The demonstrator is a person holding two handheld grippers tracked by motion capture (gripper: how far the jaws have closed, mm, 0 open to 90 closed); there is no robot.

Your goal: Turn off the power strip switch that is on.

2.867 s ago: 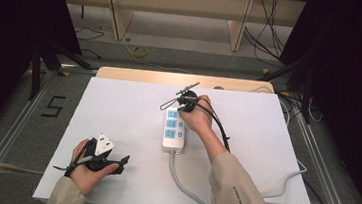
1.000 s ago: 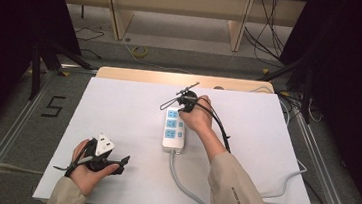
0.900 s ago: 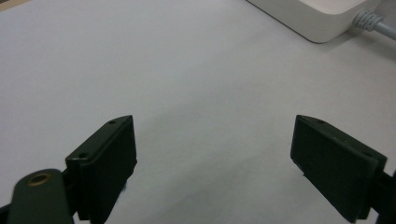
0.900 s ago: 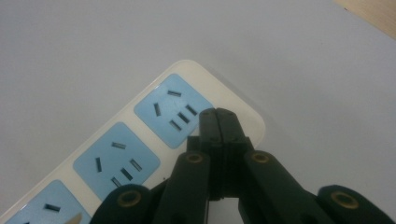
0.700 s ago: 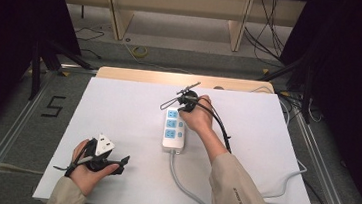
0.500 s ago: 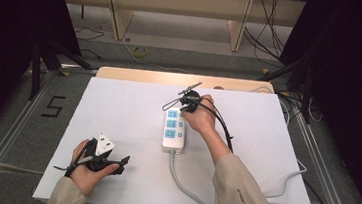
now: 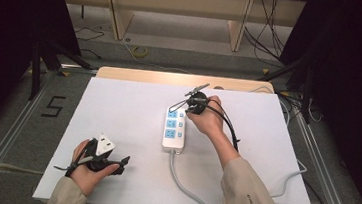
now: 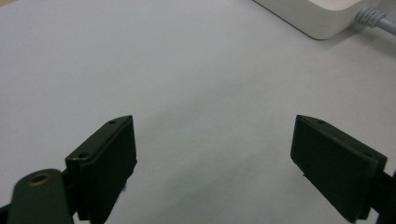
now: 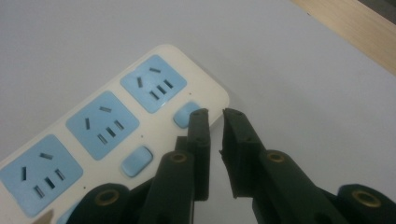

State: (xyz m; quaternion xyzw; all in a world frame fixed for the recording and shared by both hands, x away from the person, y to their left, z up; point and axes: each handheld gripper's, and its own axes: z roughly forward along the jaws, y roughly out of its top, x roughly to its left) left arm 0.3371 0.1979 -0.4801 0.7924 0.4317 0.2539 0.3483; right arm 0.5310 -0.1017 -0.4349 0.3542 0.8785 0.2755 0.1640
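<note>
Slightly parted now, the right hand-held gripper (image 9: pixel 216 114) has just been opening its jaws, with nothing between them, at the far blue switch (image 9: pixel 185 113) of a white power strip (image 7: pixel 175 127). That strip, with three blue outlets, lies mid-surface (image 7: pixel 119 101). Near the front-left edge, the left hand-held gripper (image 8: pixel 215 154) gapes wide and empty. A "5" (image 7: pixel 54 106) marks the floor.

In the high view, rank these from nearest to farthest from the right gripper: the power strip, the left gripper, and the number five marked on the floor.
1. Power strip: right under the right gripper, whose tips sit at its far end.
2. Left gripper: at the table's near left corner.
3. Floor number five: off the table, past its left edge.
</note>
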